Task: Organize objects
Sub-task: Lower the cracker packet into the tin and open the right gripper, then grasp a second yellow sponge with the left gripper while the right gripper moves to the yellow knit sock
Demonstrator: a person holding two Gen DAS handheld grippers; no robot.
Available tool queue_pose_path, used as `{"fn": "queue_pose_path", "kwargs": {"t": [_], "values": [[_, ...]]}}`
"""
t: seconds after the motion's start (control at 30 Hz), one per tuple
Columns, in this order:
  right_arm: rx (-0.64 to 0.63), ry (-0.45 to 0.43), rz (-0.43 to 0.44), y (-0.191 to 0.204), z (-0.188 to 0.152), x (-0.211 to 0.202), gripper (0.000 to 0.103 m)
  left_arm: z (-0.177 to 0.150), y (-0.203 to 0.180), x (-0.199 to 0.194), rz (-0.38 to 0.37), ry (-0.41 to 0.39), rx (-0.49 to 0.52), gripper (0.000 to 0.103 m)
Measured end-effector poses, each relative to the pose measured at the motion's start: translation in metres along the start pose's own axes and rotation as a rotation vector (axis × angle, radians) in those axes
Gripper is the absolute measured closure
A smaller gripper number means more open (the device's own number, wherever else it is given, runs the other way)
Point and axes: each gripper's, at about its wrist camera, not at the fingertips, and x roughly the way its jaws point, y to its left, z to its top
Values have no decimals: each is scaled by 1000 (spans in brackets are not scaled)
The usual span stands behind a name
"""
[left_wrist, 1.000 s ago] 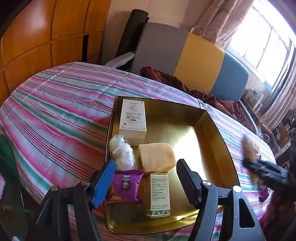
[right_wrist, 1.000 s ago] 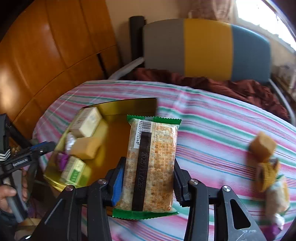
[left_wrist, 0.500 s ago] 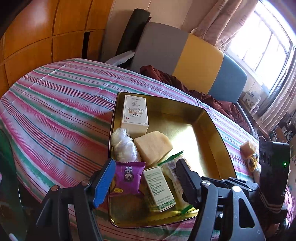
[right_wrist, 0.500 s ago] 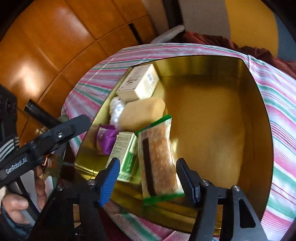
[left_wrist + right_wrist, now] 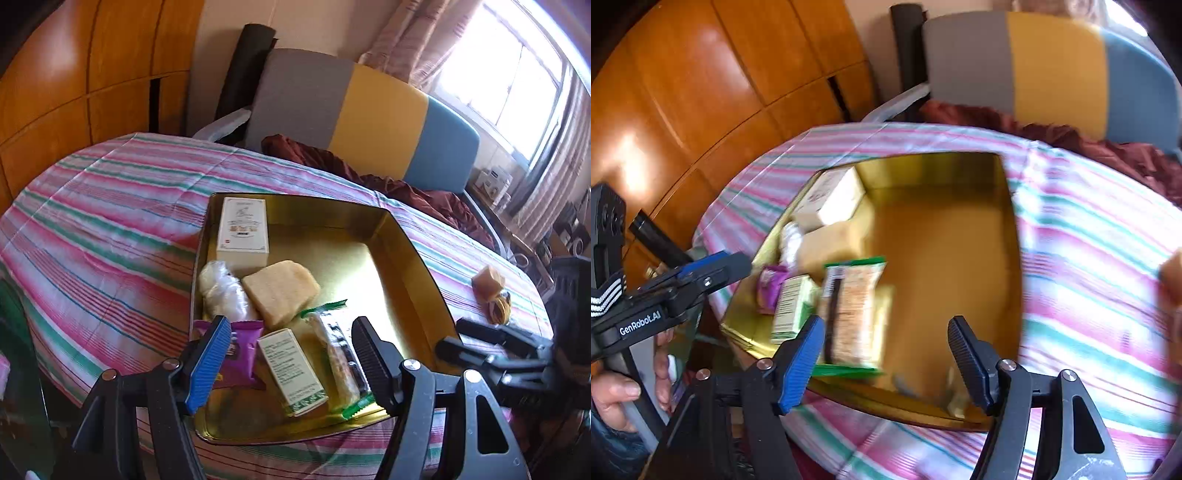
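Observation:
A gold tin tray (image 5: pixel 413 266) (image 5: pixel 945 229) sits on the striped tablecloth. In it lie a white box (image 5: pixel 242 229), a white wrapped lump (image 5: pixel 223 291), a tan sponge-like block (image 5: pixel 280 288), a purple packet (image 5: pixel 240 354), a small green-and-white box (image 5: pixel 291 369) and a green-edged cracker packet (image 5: pixel 340 358) (image 5: pixel 853 314). My left gripper (image 5: pixel 290 362) is open and empty above the tray's near edge. My right gripper (image 5: pixel 886 362) is open and empty, just back from the cracker packet; it also shows in the left wrist view (image 5: pixel 491 343).
A tan wrapped cube (image 5: pixel 487 280) and a yellow-brown coil (image 5: pixel 500 308) lie on the cloth right of the tray. A grey, yellow and blue chair (image 5: pixel 369 110) with a dark red cloth stands behind the table. Wooden cabinets (image 5: pixel 74 85) are at the left.
My right gripper carried the cracker packet over the tray, set it down beside the green-and-white box, opened and drew back. The left gripper stayed open in place.

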Motion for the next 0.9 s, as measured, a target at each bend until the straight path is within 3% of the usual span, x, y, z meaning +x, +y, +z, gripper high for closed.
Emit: {"fn": "queue_pose_path", "kwargs": {"t": [0.47,0.6,0.77,0.9], "values": [[178,-101,-295,-140,-14,-86,23,-9,-63,8,-78,46,159,34],[258,-154,-407,-189,-20,-118,22,-12,-86,13,-111,69,220,38],[502,-272,-559,-261,-50,-157,18,-14,-120,19,-176,93,294,40],[810,-295,-591,-313,-87,-177,18,-12,-151,28,-215,114,349,43]]}}
